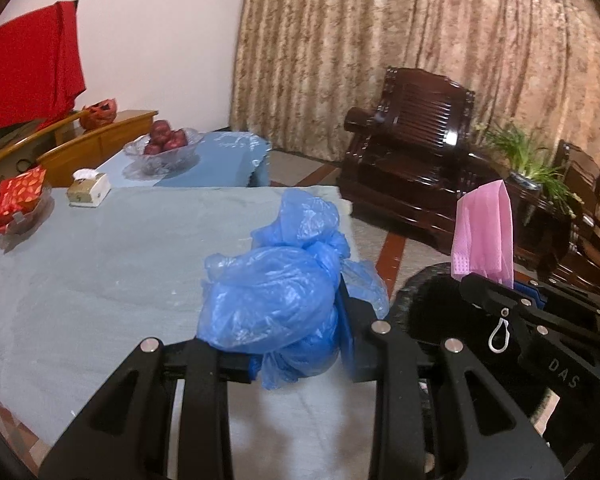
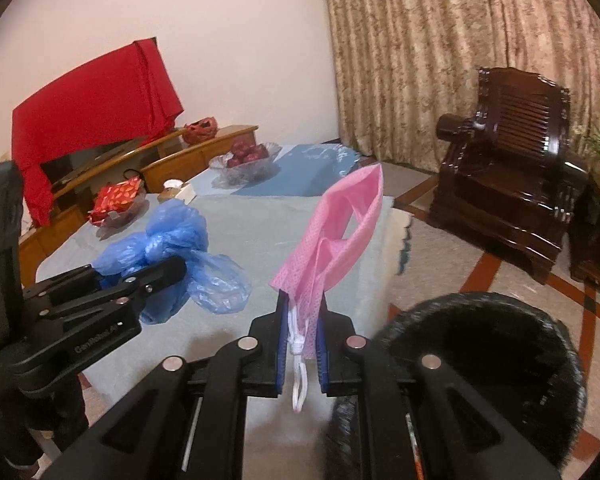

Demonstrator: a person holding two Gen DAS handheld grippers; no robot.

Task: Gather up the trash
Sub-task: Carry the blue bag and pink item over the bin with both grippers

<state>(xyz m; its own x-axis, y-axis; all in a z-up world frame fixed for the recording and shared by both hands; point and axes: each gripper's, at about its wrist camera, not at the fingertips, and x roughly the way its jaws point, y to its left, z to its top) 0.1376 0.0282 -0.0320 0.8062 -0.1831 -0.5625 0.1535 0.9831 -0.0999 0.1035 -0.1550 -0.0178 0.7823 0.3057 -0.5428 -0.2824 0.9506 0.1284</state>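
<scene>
We note the left tool (image 1: 296, 332) clamped on a crumpled blue plastic bag (image 1: 272, 292) and the right tool (image 2: 303, 344) pinching a pink face mask (image 2: 340, 232), both raised above the grey-covered desk (image 1: 100, 272), beside a black bin (image 2: 500, 360).

White wall (image 2: 240, 40), patterned beige curtains (image 1: 420, 60), dark carved wooden armchair (image 1: 412, 140), low wooden cabinet (image 2: 188, 160).
</scene>
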